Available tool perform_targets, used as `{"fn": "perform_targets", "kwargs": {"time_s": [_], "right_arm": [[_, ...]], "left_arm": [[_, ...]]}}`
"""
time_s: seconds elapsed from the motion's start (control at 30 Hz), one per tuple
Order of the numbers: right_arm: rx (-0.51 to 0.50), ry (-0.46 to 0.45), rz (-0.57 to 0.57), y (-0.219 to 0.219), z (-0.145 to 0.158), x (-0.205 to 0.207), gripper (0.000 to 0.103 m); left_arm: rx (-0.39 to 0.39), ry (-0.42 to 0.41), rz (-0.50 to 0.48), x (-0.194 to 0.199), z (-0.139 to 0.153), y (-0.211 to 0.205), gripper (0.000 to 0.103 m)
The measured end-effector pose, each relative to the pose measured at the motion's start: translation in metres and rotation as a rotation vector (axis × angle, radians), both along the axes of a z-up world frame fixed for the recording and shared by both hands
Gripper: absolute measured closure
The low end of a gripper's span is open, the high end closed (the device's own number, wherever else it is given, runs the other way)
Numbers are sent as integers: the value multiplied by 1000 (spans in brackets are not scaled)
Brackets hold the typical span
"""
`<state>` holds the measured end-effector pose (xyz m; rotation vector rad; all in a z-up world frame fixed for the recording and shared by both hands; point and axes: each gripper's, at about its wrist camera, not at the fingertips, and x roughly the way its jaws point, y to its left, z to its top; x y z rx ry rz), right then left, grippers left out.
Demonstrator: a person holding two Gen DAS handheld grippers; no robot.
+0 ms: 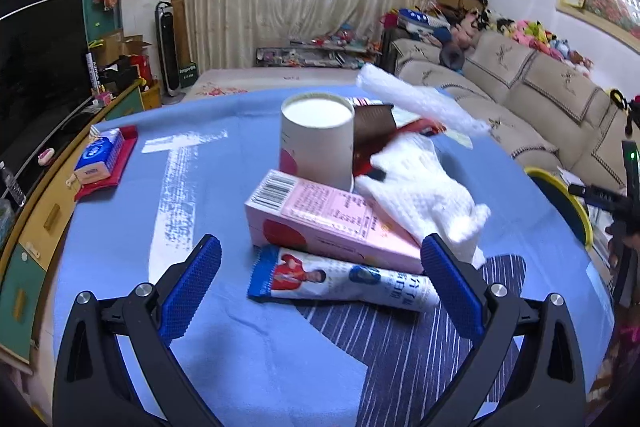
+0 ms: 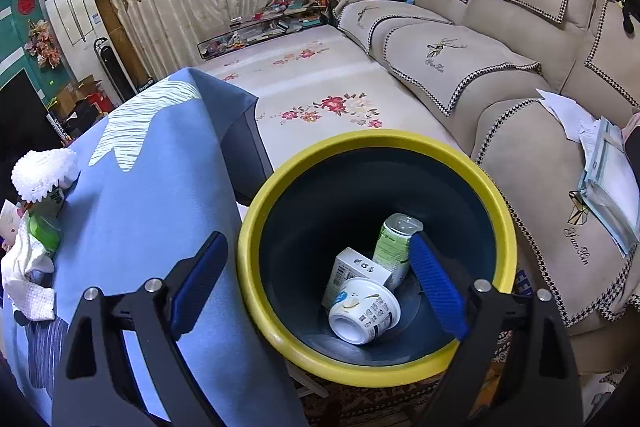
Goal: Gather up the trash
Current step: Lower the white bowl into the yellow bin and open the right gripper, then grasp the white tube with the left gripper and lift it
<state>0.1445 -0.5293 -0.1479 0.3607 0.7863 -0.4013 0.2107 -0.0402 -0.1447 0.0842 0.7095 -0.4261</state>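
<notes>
In the left wrist view, trash lies on a blue tablecloth (image 1: 208,187): a snack wrapper (image 1: 340,279), a pink carton (image 1: 328,223), a round cardboard tube (image 1: 318,139), crumpled white tissue (image 1: 424,199), a brown wrapper (image 1: 372,131) and a white foam sleeve (image 1: 420,99). My left gripper (image 1: 320,255) is open and empty, just short of the wrapper and carton. In the right wrist view, my right gripper (image 2: 320,259) is open and empty above a yellow-rimmed dark bin (image 2: 256,227). The bin holds a white cup (image 2: 364,311), a small white box (image 2: 352,271) and a green can (image 2: 394,247).
A blue tissue pack (image 1: 98,159) on a red cloth lies at the table's far left. A beige sofa (image 2: 500,75) runs along the right, with papers (image 2: 600,167) on it. The bin's rim (image 1: 560,195) shows beyond the table's right edge. A TV cabinet (image 1: 36,227) stands left.
</notes>
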Motion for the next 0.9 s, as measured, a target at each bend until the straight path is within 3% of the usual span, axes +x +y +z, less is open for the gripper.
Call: {"fn": "perform_targets", "kwargs": {"time_s": [0.2, 0.37, 0.5, 0.7, 0.9], "right_arm": [[20, -15, 4, -2, 0, -2, 16], [37, -25, 14, 0, -1, -2, 16], [50, -33, 15, -3, -1, -4, 16], [72, -45, 1, -11, -2, -10, 15], [86, -48, 9, -11, -4, -8, 15]], "left_arm": [[-11, 54, -52, -4, -4, -16, 5], [97, 79, -43, -7, -17, -46, 5], [102, 161, -17, 0, -32, -51, 5], [61, 237, 58, 4, -36, -30, 5], [67, 248, 146, -10, -34, 18, 5]]}}
